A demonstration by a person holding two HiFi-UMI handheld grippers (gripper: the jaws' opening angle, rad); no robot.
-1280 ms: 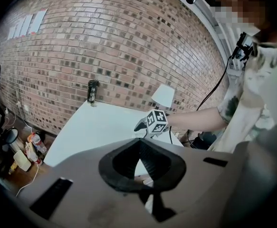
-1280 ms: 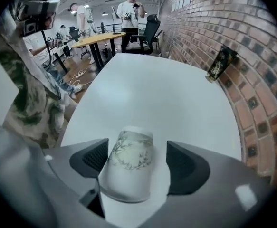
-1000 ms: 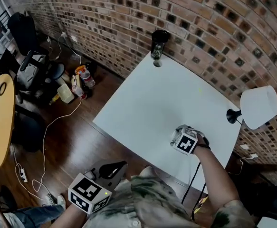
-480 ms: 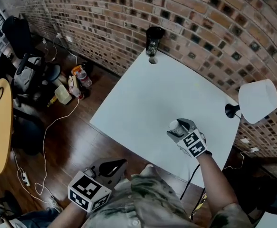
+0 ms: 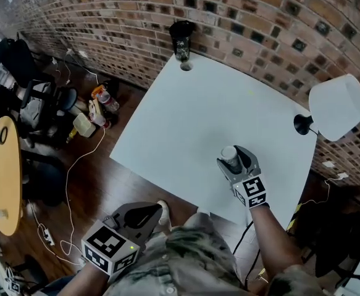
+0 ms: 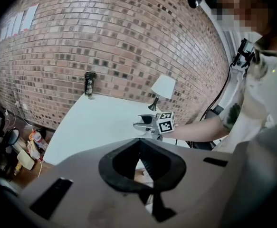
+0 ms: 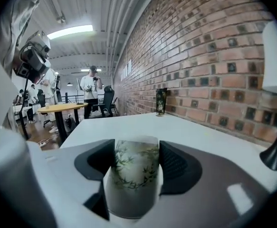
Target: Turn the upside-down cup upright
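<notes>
Snugly, cup [image 7: 131, 184] clamped between right gripper [image 7: 131, 158] jaws

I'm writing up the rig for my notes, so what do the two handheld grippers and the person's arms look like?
The left gripper and right gripper match: light grey bodies, curved black jaw pads, and a white cube with black square markers on each. The person wears a short-sleeved camouflage-patterned top; the forearms are uncovered. A thin black cable trails beneath the right arm.
</notes>
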